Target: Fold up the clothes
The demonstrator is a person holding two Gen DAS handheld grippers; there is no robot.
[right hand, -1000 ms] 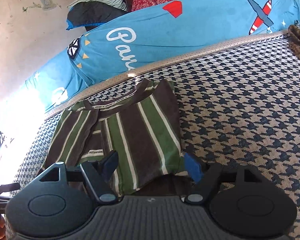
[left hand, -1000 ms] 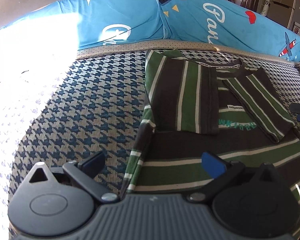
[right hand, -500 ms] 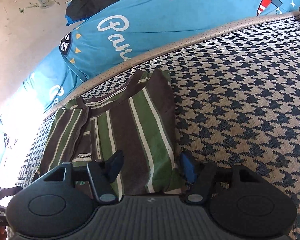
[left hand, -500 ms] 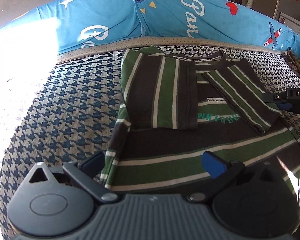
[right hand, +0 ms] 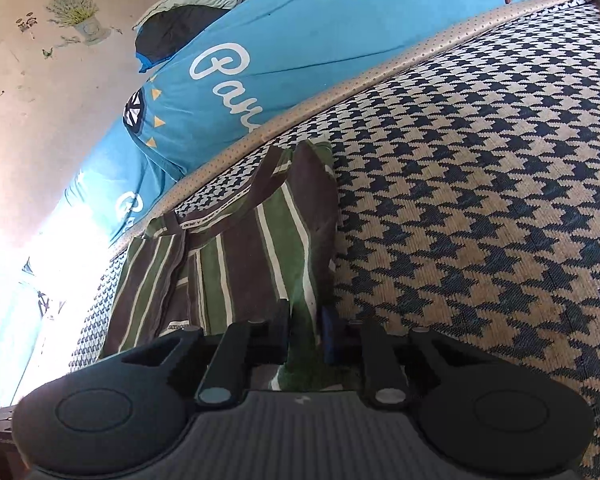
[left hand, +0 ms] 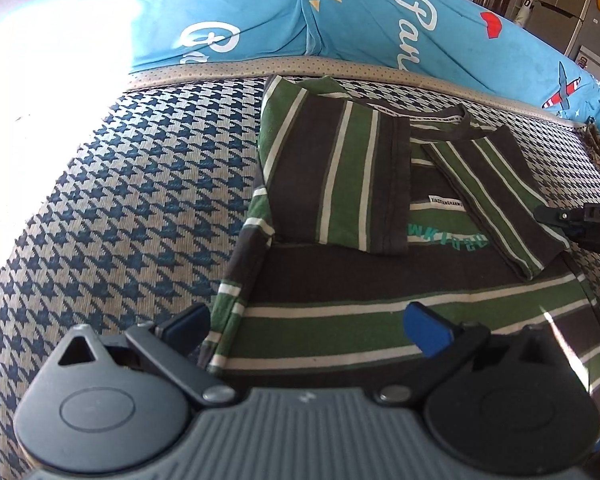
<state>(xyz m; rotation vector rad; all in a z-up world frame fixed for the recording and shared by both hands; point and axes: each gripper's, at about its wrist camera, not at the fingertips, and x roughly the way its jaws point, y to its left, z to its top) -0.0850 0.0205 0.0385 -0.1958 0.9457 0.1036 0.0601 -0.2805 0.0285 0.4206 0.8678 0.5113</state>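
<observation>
Both wrist views low, close, angled down, sharing the striped shirt

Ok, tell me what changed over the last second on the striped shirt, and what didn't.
The right tongs came lower over the right edge of the green, brown and white striped shirt and are closing, with a fold of that edge between the pads. The left tongs stayed open over the shirt's bottom left corner. The shirt lies as before on the houndstooth bedcover, sleeves folded in.
</observation>
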